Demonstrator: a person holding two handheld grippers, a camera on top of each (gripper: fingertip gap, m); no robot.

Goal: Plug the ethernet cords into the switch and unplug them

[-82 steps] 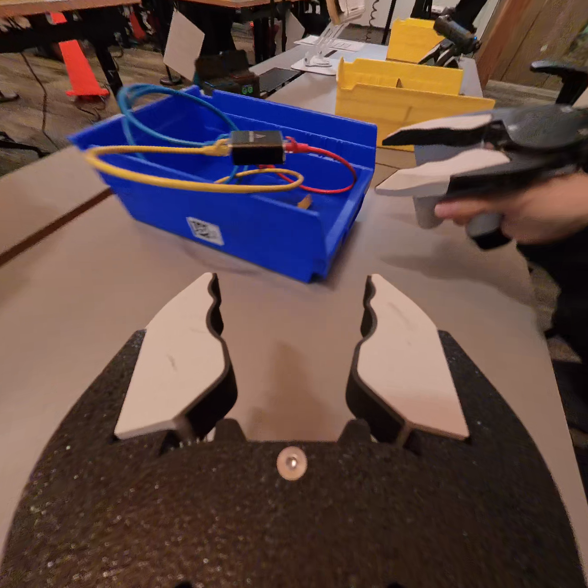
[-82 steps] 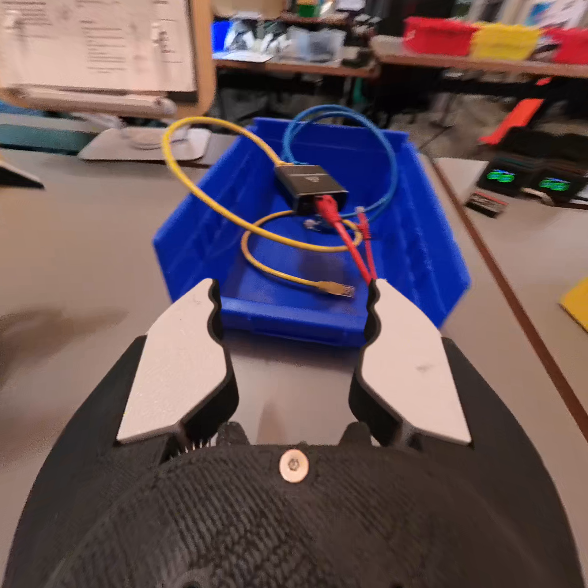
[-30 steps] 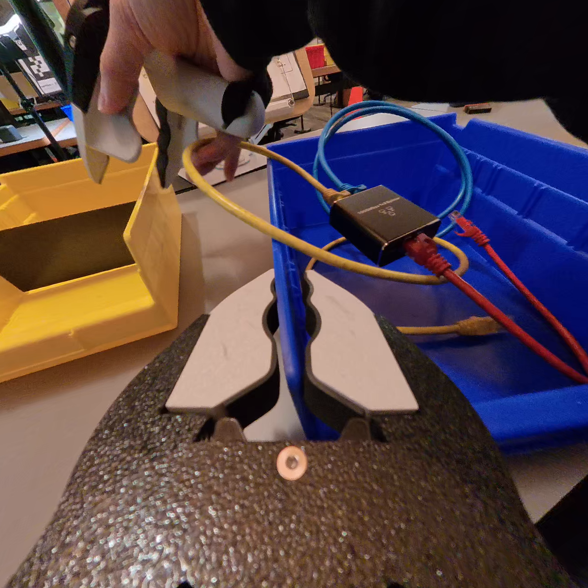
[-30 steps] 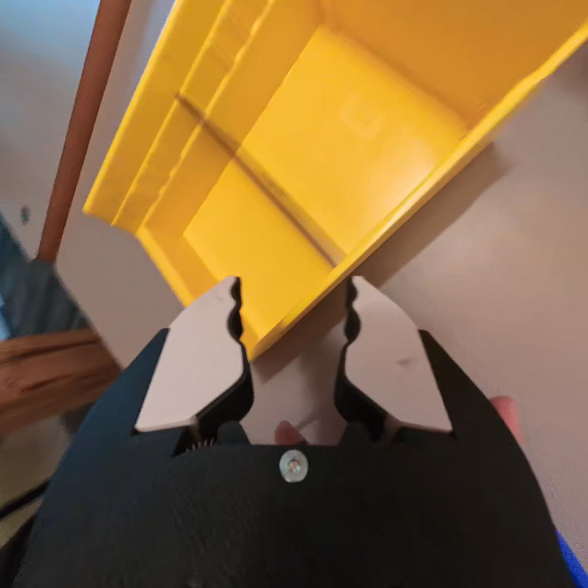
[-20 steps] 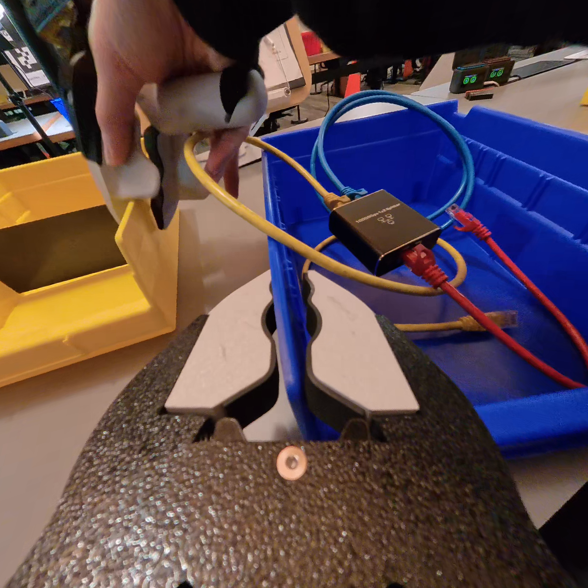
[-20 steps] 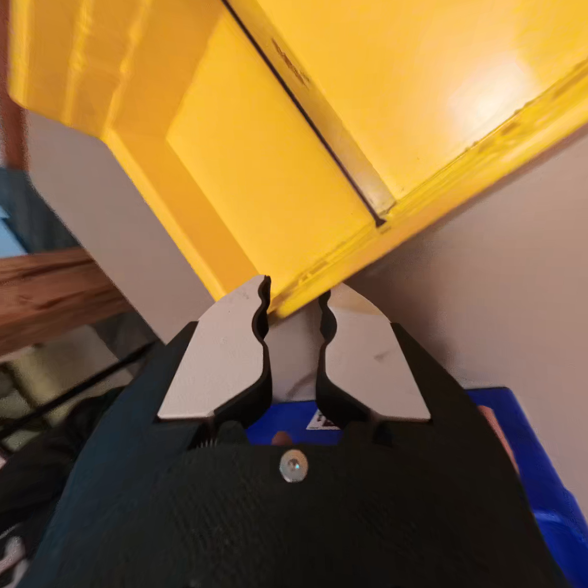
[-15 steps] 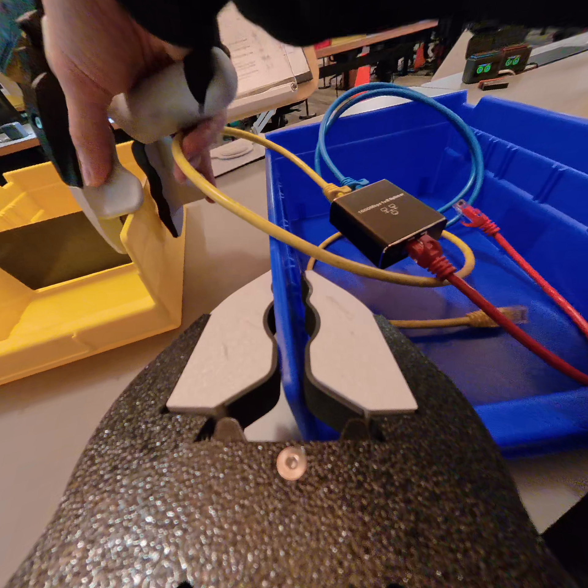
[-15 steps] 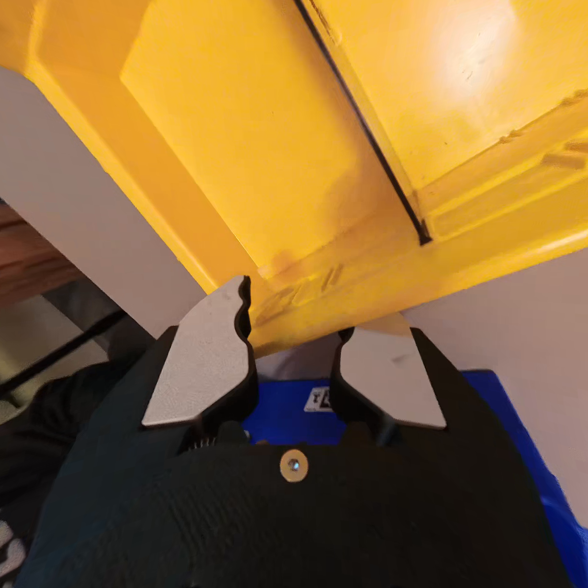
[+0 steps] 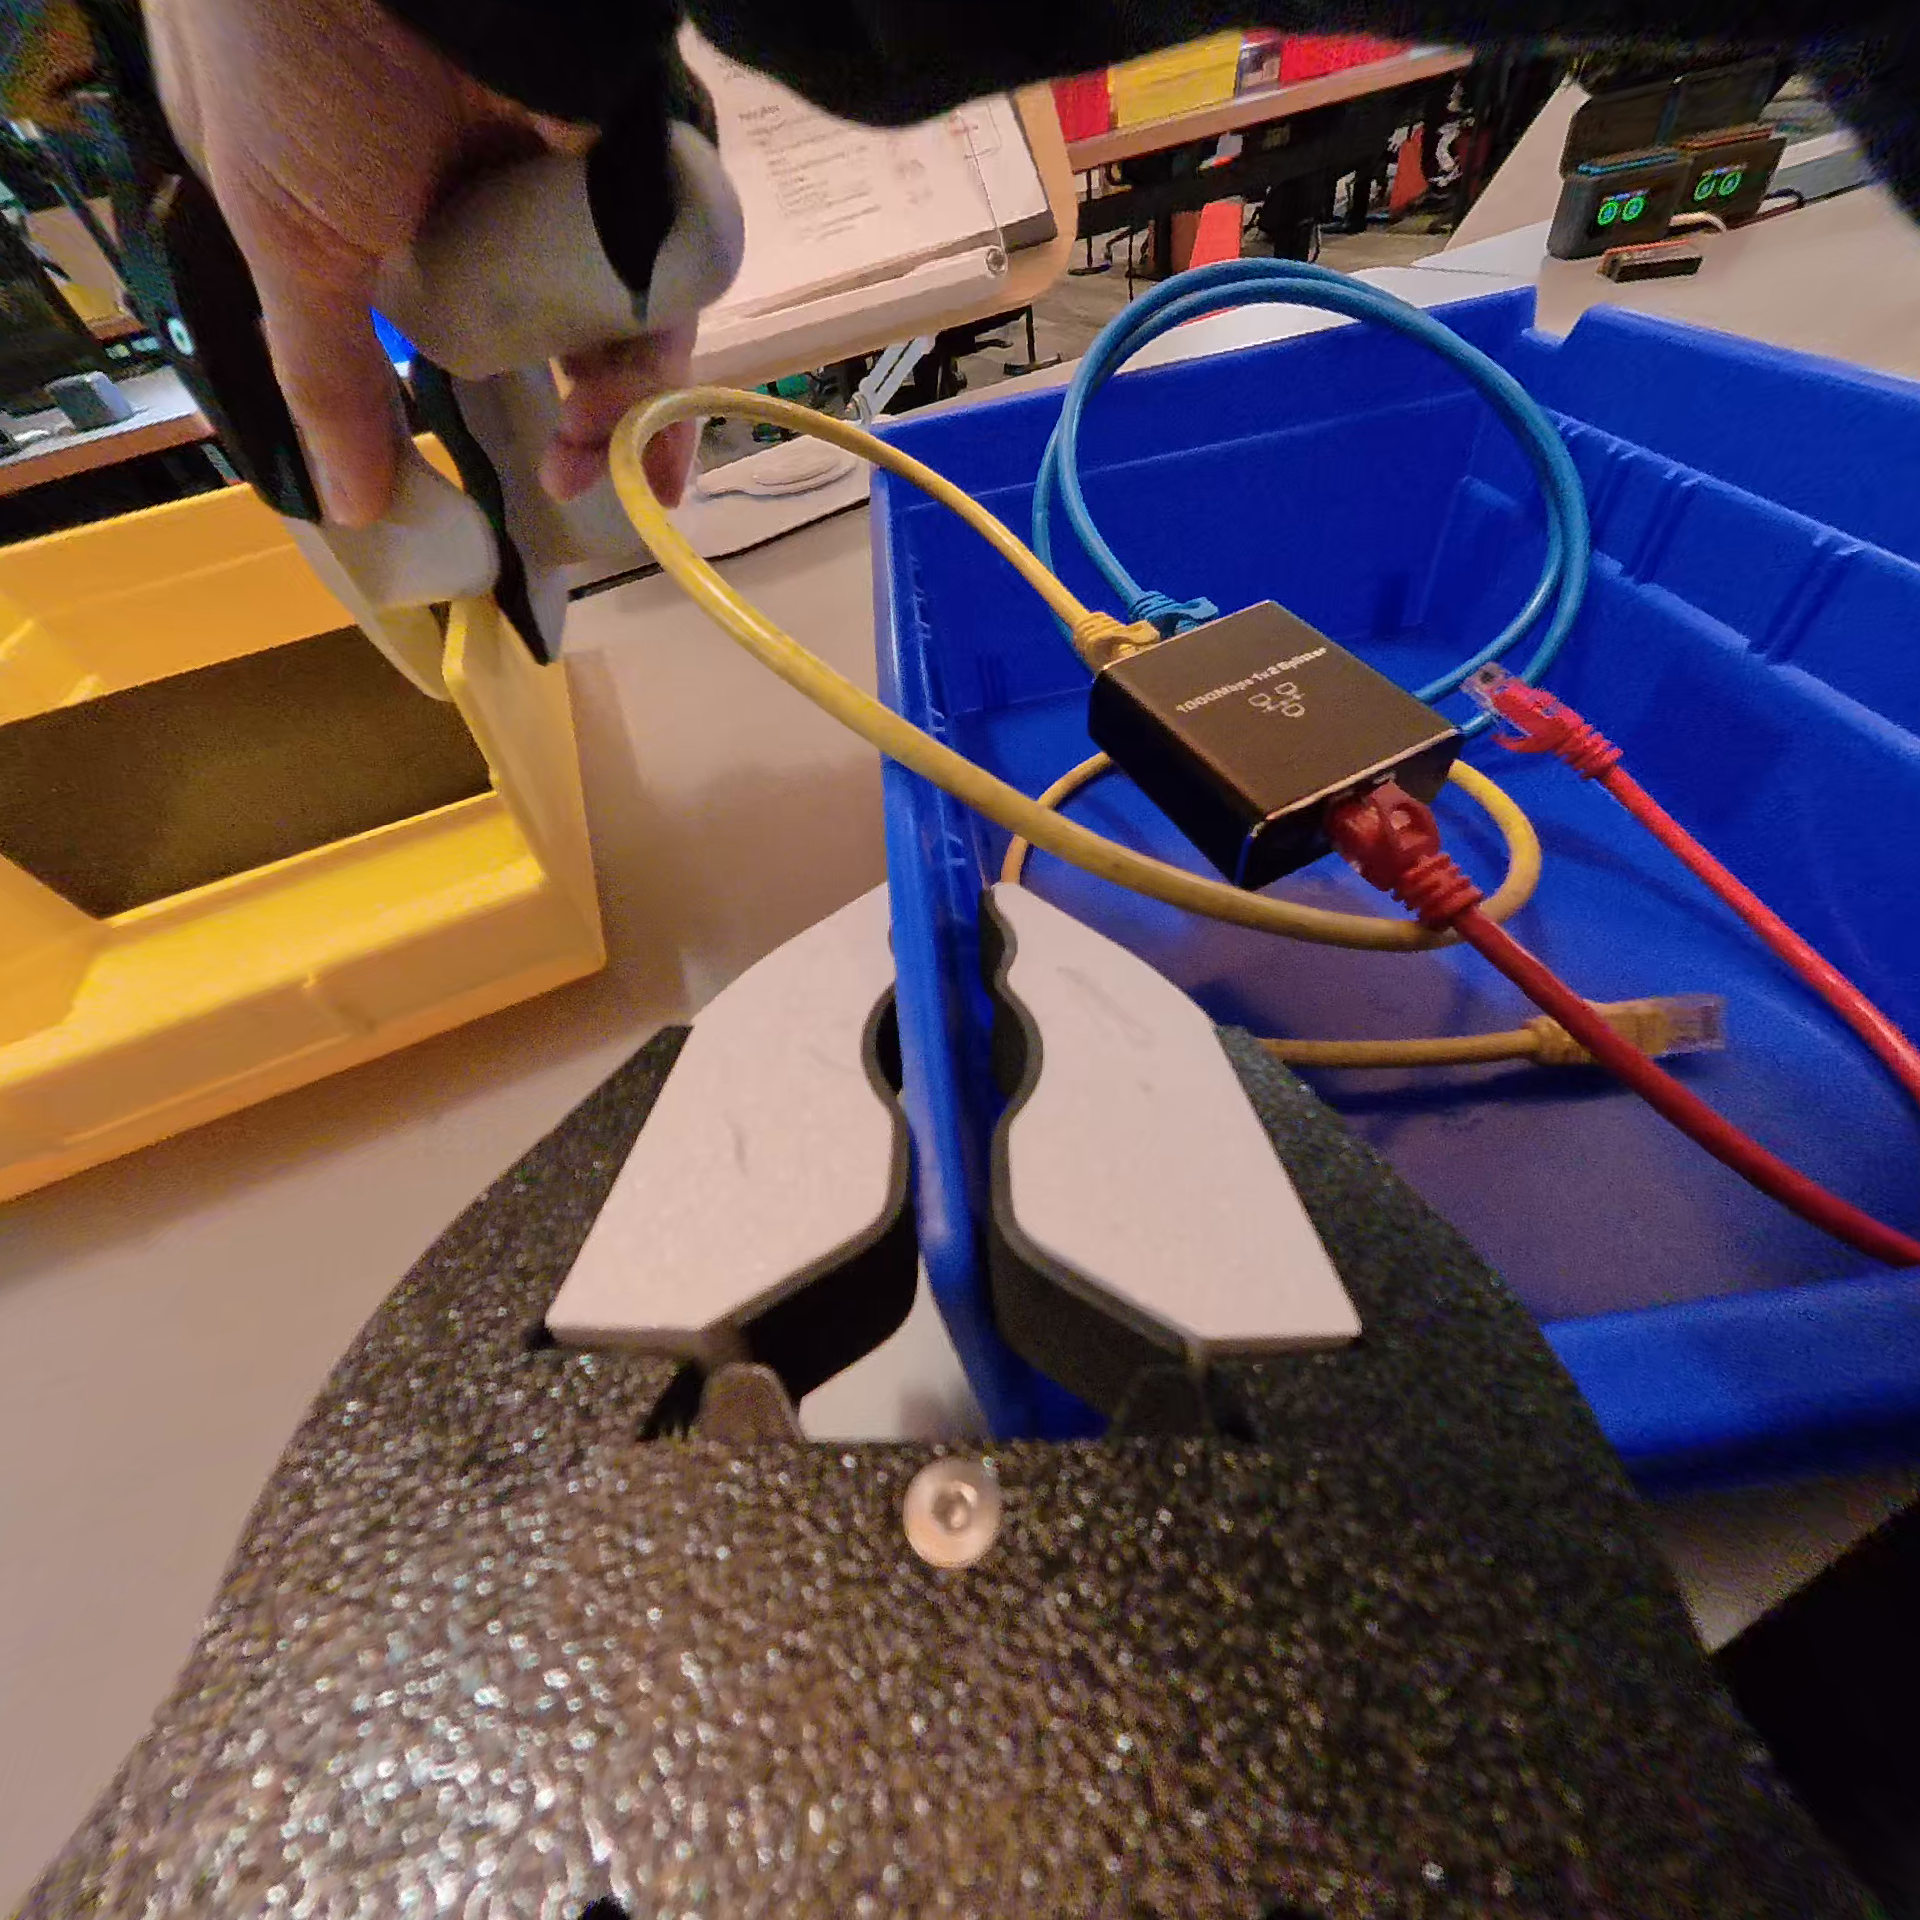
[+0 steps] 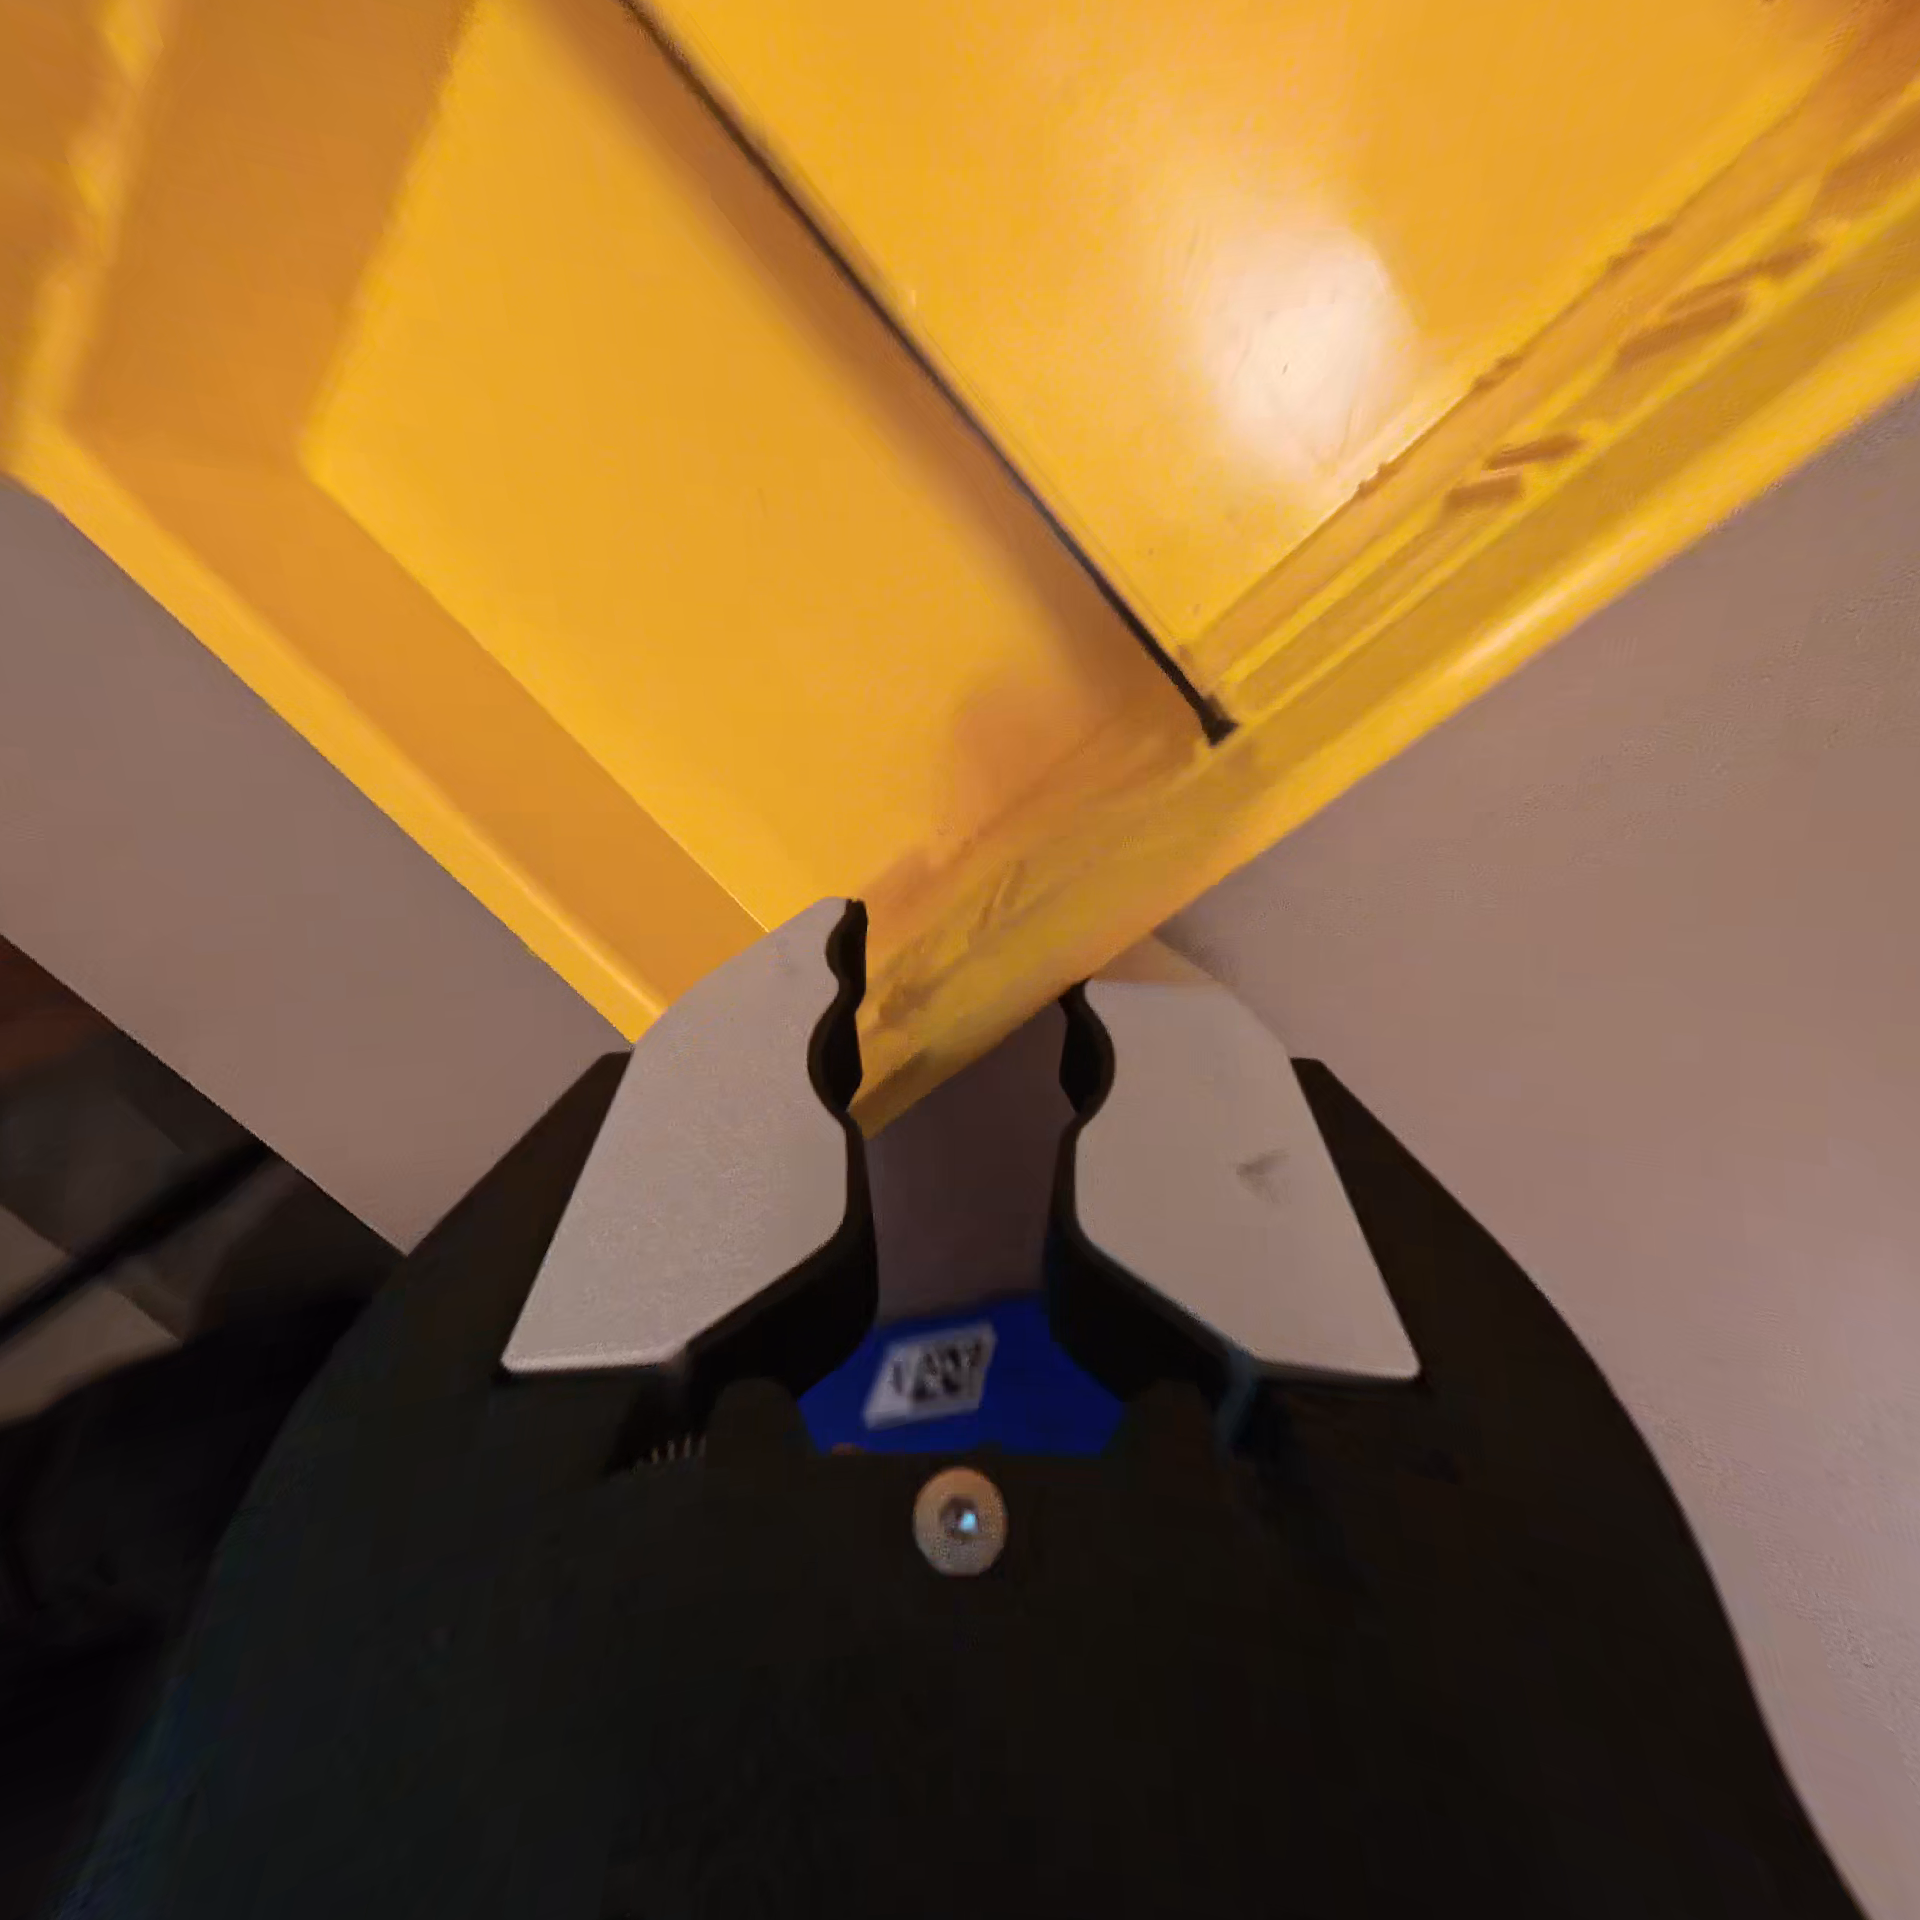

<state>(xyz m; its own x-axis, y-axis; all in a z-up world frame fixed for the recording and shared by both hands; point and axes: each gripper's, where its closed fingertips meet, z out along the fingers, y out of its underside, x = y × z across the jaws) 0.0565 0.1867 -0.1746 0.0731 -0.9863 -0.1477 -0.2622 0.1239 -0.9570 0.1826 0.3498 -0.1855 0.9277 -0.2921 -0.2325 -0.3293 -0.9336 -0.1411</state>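
My left gripper (image 9: 945, 1049) is nearly closed, its fingers pinching the near side wall of the blue bin (image 9: 1714, 499), one inside and one outside. Inside that bin lies the black switch (image 9: 1273, 738), with a yellow cord (image 9: 790, 675), a blue cord (image 9: 1558, 499) and a red cord (image 9: 1455, 904) plugged in. Beside the blue bin, my right gripper (image 10: 961, 997) is partly open, straddling the corner rim of the yellow bin (image 10: 727, 499); whether both fingers press it I cannot tell.

Left gripper (image 9: 945, 1039) clamped narrow; right gripper (image 10: 961, 1023) pointing down, part-closed.
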